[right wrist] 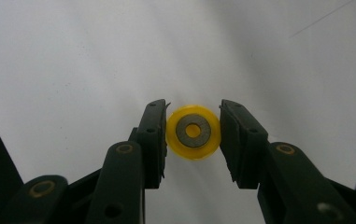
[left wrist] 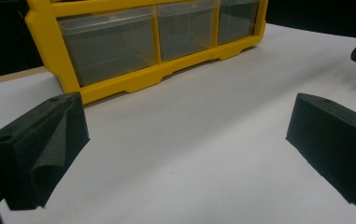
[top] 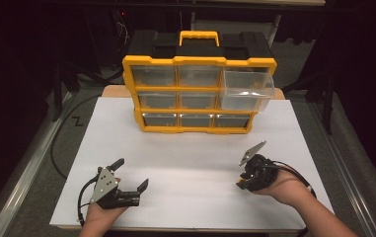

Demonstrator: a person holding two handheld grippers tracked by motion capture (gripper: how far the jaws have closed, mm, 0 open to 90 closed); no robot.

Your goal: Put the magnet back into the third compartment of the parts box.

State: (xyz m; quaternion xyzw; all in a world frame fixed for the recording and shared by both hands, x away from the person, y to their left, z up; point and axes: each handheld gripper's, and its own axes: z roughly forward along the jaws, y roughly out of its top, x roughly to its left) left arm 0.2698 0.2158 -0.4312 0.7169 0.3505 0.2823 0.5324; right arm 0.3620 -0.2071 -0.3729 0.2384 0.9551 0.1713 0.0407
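Note:
My right gripper (right wrist: 193, 135) points down at the white table with its jaws shut on a small yellow disc (right wrist: 183, 117) that has a grey ring in its middle. Both pads press the disc's rim. Whether the disc rests on the sheet or hangs just above it is unclear. From above, the right gripper (top: 243, 183) is at the table's front right, held in a hand. My left gripper (top: 131, 174) lies at the front left, open, with nothing between its fingers. In its own view the left gripper (left wrist: 185, 121) faces the organizer across bare table.
A yellow organizer (top: 199, 61) with several clear drawers and a black back stands at the far middle of the white table (top: 190, 148). Its top right drawer (top: 247, 89) is pulled out. The organizer's bottom row (left wrist: 157, 79) shows ahead of the left gripper.

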